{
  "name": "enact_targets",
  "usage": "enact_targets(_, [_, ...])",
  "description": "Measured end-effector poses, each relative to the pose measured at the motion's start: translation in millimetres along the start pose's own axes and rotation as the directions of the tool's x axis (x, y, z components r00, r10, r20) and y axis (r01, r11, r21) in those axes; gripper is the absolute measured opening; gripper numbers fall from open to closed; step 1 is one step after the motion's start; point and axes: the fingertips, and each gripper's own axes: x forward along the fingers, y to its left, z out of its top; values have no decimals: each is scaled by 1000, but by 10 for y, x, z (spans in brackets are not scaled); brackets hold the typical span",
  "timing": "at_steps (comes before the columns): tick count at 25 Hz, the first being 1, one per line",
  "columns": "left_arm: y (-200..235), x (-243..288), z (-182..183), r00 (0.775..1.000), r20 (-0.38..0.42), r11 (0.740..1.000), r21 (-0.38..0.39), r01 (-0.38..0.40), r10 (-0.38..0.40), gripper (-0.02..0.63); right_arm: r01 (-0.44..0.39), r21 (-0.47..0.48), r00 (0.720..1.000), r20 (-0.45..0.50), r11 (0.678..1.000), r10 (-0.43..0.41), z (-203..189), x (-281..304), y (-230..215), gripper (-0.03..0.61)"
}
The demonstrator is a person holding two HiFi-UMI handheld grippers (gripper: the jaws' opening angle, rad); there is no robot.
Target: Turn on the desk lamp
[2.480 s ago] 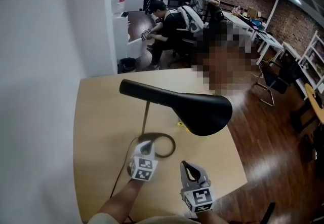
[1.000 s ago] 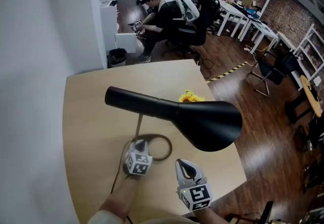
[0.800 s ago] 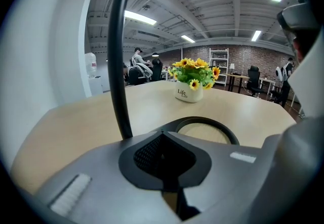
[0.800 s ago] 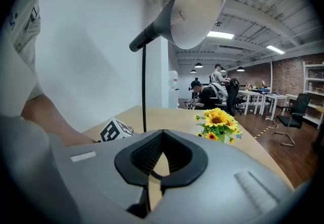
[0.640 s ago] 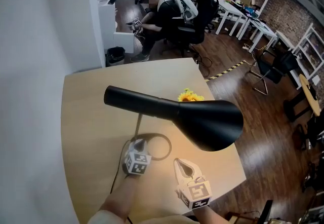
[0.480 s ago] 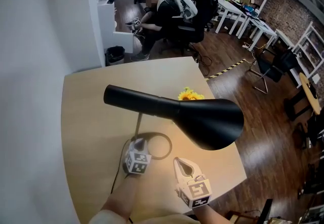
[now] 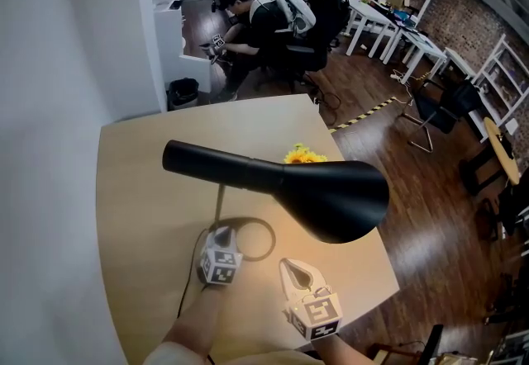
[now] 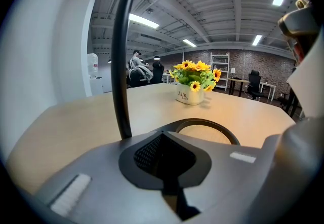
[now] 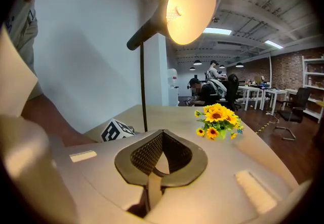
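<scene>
Left gripper [image 7: 221, 234], jaws pressed together on nothing, sits low by the ring base [image 7: 264, 231] of the desk lamp [image 7: 331, 198], probably where its switch is. The shade glows over the table [image 7: 140, 182]. Right gripper [image 7: 293, 269], likewise closed and empty, waits nearby.

The desk lamp [image 9: 190, 9] is lit. In the right gripper view the inside of its shade glows warm yellow-white, nearly blown out at the centre. In the head view it casts a warm pool on the table [image 7: 140, 182] below the shade, whose black top is dark. Cool ceiling strip lights [image 8: 144, 20] brighten the room behind. Both gripper views are fisheye, with black rounded corners and bent lines near the edges. Up close, my left tool [image 8: 163, 132] looks grey and soft, and my right tool [image 9: 162, 133] is warm-tinted and soft. The sunflowers [image 9: 218, 119] are sharp.
</scene>
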Motion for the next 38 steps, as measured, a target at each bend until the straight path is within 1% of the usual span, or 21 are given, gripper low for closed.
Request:
enact_targets(6, [-21,-2,40,1000,-11,999,53,13,-12,-8,4,1,1000,-1,1000,-4,-12,-58,-13,-2])
enact_targets(11, [-17,19,21,1000,-25,998,59,14,-12,-8,0,-6,1000,2,1000,0,-24,-89,-10,-1])
enact_targets(15, [-71,-27,59,999,-33,999,48,3,-2,-8,5,-9,1000,21,1000,-5,11,-189,-65,-2])
enact_targets(18, [-139,-144,169,1000,-3,999,33,-3,3,-8,3,-11,999,33,1000,-3,40,-232,-90,-1])
enact_targets(21, [-261,-328,338,999,50,1000,9,-8,7,-8,-3,-12,999,44,1000,4,43,-298,-107,-2])
enact_targets(24, [-336,-518,466,995,96,1000,5,-14,14,-8,-6,-10,998,58,1000,7,37,-319,-90,-2])
enact_targets(31, [-546,-1059,629,984,165,998,-19,-57,59,-8,-21,-15,994,105,1000,23,71,-502,-70,-2])
enact_targets(38, [-889,-1652,766,971,229,997,-27,-66,71,-8,-34,-14,990,138,999,36,59,-784,-63,-2])
